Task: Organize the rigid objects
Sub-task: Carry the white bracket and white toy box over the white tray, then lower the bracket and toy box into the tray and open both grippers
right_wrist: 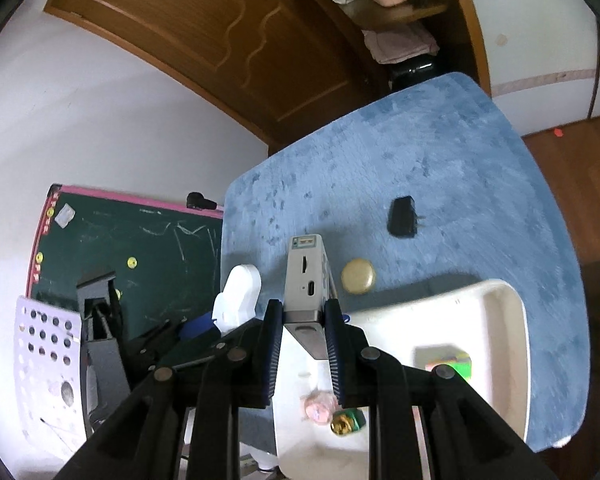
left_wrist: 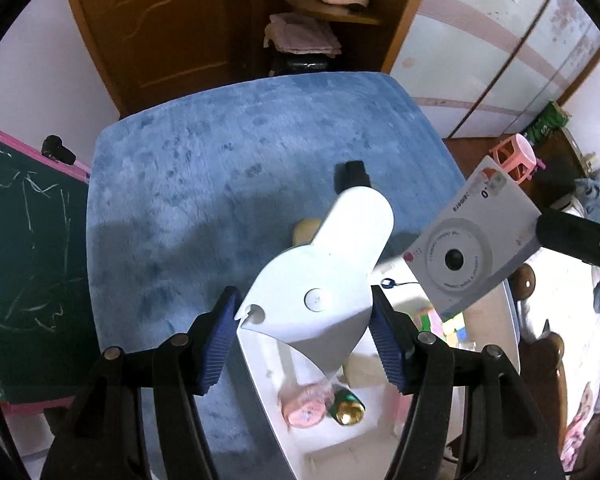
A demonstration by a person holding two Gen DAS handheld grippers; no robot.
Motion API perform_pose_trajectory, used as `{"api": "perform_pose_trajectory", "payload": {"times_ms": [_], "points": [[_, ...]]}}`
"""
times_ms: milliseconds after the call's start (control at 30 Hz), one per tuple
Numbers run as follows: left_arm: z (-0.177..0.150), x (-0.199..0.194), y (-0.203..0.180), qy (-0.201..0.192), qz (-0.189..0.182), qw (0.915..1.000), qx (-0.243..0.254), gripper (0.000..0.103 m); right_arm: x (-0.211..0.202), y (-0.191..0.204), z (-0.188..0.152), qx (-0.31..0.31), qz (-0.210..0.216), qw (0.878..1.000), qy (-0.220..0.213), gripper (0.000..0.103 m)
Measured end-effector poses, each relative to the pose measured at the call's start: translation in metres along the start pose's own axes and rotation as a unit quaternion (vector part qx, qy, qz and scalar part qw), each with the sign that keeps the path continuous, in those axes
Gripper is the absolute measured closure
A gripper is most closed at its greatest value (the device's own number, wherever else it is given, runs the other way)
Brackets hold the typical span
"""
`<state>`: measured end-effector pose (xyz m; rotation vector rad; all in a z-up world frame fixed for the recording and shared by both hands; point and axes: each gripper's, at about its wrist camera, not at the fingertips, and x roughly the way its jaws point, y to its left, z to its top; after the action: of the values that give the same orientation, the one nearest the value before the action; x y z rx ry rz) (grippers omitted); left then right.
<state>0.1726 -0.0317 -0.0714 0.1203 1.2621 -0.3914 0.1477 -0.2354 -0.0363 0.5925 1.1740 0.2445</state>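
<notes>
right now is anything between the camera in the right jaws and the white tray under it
Nothing visible blocks it. The camera hangs over the white tray; the compartment directly below looks bare, with a pink toy and a green-gold item nearer the lens.

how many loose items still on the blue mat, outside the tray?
2: a black plug adapter far out on the blue mat, and a round tan disc near the white tray. More may hide behind the grippers.

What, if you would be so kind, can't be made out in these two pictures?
- Left wrist view: the white dispenser-like piece in the left claw covers most of the round beige disc and part of the black plug adapter.
- Both views: claw arms hide parts of the white tray.
- Right wrist view: the colourful cube is blurred.
- Print on the camera is mostly unreadable.
</notes>
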Motion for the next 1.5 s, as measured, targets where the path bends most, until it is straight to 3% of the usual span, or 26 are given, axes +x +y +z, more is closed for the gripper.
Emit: {"api": "perform_pose_trajectory", "payload": {"times_ms": [267, 533, 700, 900, 1233, 1333, 1433, 1500], "points": [[-0.046, 0.003, -0.028, 0.005, 0.008, 0.9996, 0.025, 0.037, -0.013, -0.01, -0.067, 0.004, -0.021, 1.0, 0.015, 0.082], [-0.084, 0.034, -0.049, 0.031, 0.015, 0.9984, 0.044, 0.037, 0.012, -0.025, -0.134, -0.001, -0.069, 0.996, 0.057, 0.082], [-0.096, 0.052, -0.051, 0.043, 0.023, 0.998, 0.04, 0.036, 0.03, -0.033, -0.157, -0.007, -0.091, 0.992, 0.086, 0.082], [-0.097, 0.07, -0.051, 0.055, 0.024, 0.9978, 0.028, 0.036, 0.048, -0.035, -0.164, -0.016, -0.102, 0.988, 0.112, 0.082], [-0.087, 0.078, -0.041, 0.053, 0.044, 0.9976, -0.004, 0.036, 0.068, -0.04, -0.149, -0.023, -0.122, 0.983, 0.137, 0.082], [-0.086, 0.077, -0.039, 0.051, 0.051, 0.9974, -0.005, 0.036, 0.067, -0.039, -0.143, -0.028, -0.121, 0.984, 0.128, 0.081], [-0.087, 0.075, -0.04, 0.052, 0.05, 0.9974, 0.001, 0.035, 0.061, -0.034, -0.135, -0.047, -0.127, 0.984, 0.113, 0.076], [-0.087, 0.069, -0.042, 0.042, 0.049, 0.9979, 0.008, 0.026, 0.057, -0.029, -0.131, -0.061, -0.136, 0.984, 0.102, 0.061]]}}
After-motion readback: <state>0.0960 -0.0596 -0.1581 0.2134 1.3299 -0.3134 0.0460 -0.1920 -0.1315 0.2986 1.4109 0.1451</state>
